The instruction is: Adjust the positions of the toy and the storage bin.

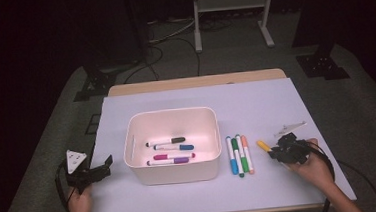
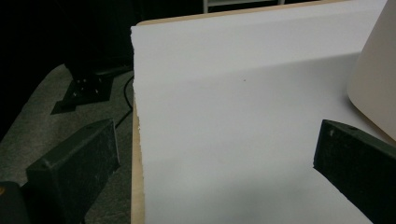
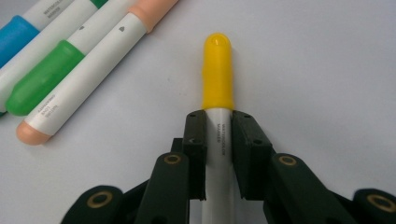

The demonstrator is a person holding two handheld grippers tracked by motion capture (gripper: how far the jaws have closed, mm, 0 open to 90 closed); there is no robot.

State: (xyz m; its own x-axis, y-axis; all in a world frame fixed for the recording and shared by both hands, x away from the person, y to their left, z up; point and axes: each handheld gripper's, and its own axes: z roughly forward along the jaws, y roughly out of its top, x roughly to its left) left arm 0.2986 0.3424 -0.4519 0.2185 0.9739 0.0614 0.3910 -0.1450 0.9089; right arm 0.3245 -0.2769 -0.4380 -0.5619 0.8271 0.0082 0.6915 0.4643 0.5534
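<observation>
the right gripper [image 3: 218, 133] pinches the yellow-capped marker [image 3: 218, 70] by its white barrel just behind the cap, low over the table [image 1: 276, 105], right of a row of loose markers [image 1: 239, 155]; the white bin [image 1: 173, 174] further left already holds four; the left gripper [image 2: 215, 154] rests at the table's left edge, fingers [image 2: 74, 163] spread on nothing; the grip sits near one end, so the long tail could swing or slip on lifting; carried low, the cap might clip the loose markers or the bin's rim and twist free.
</observation>
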